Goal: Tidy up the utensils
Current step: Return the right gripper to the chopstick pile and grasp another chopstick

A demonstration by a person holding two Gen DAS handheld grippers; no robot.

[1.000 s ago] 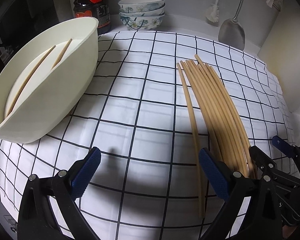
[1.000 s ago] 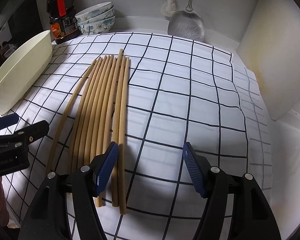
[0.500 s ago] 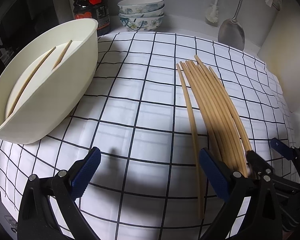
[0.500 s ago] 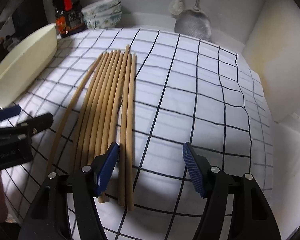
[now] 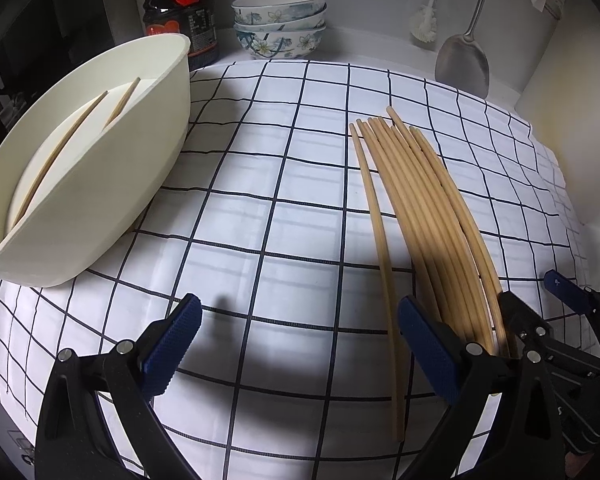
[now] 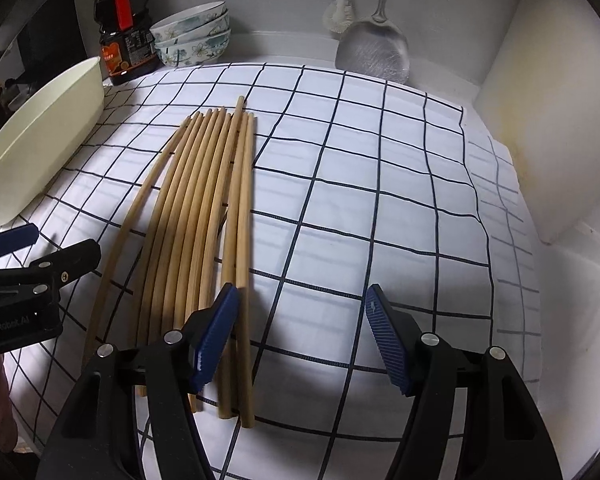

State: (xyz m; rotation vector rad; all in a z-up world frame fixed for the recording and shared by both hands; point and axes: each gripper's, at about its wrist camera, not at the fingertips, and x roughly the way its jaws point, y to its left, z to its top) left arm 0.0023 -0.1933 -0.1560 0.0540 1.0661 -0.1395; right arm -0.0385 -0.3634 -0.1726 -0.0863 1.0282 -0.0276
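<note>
Chopsticks (image 6: 204, 216) flat on checked cloth (image 6: 380, 208), under right tongs' (image 6: 300, 340) left pad; left tongs (image 5: 300, 344) just beside; both agape, empty.

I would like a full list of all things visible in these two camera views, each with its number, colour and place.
chopsticks on cloth: about ten, tan, side by side mid-cloth
chopsticks in tub: two, tan, inside
tub: one, cream, cloth's left edge
cloth: one, white with dark grid, covering counter
bowls: three stacked, floral, back
bottle: one, dark, red label, back left
spatula: one, metal, against back wall
brush: one, white, against back wall
left gripper: black, blue pads, open
right gripper: black, blue pads, open
</note>
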